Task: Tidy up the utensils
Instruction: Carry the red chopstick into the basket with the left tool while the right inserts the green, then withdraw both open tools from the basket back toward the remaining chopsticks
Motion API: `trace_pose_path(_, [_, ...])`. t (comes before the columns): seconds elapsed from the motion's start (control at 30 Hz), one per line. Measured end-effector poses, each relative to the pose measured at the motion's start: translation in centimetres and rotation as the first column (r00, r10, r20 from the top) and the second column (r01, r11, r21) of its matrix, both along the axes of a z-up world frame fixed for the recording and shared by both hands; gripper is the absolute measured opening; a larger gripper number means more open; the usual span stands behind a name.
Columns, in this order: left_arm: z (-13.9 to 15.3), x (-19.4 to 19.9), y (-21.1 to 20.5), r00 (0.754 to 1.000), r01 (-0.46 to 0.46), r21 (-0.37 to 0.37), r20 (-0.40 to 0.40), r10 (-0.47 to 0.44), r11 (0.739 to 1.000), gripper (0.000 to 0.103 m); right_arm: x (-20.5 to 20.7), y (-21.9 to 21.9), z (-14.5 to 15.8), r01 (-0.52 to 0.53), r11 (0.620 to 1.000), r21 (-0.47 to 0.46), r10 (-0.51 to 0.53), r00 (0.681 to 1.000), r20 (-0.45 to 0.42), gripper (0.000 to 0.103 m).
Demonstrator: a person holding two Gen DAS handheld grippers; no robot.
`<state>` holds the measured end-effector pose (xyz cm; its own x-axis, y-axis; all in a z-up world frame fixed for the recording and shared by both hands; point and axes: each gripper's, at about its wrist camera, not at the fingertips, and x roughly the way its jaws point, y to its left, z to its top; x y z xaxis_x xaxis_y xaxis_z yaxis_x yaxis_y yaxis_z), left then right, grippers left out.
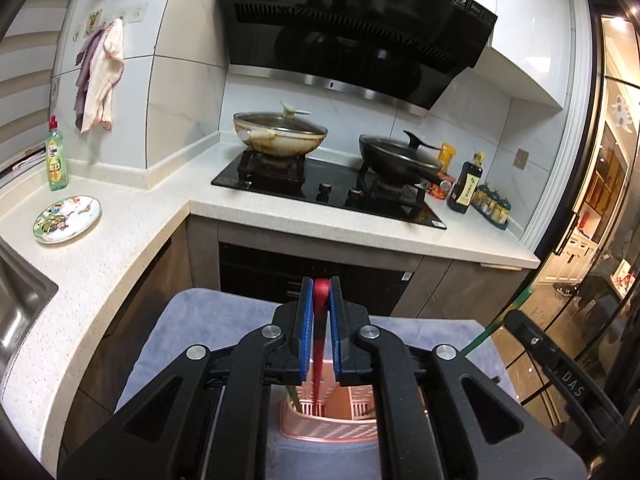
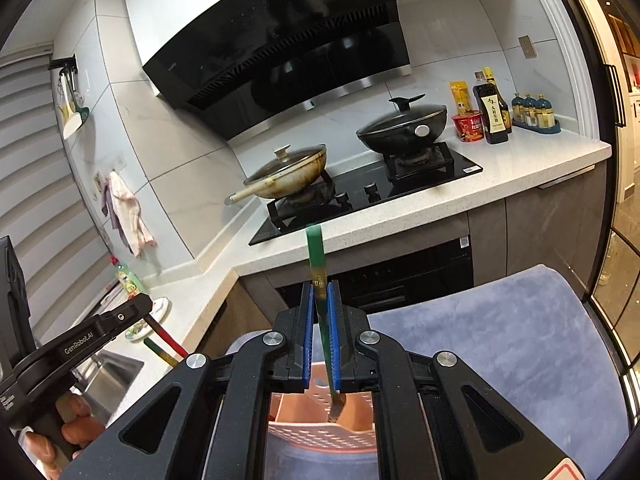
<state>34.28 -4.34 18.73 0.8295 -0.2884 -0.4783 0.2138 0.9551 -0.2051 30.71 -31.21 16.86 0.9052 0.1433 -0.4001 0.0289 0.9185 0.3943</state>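
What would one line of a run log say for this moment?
left gripper: shut on red utensil | right gripper: shut on green utensil | both above pink basket | basket on blue cloth

The lower end of the red utensil (image 1: pixel 321 344) drops behind the left gripper (image 1: pixel 320 292) into the pink basket (image 1: pixel 332 420), so its working end stays hidden. The green utensil (image 2: pixel 320 312) likewise has only a blurred tip showing inside the basket, behind the right gripper (image 2: pixel 320 296). The sink (image 1: pixel 16 312) is cut by the left edge.
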Motion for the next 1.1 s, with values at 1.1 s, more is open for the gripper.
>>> trace_pose_path(1.1, [-6.8, -15.3, 2.1, 0.991, 0.033, 0.164, -0.136, -0.011, 0.986, 0.036, -19.4, 3.0, -5.4, -0.099, 0.984, -0.148, 0.077, 0.987, -0.143, 0.021])
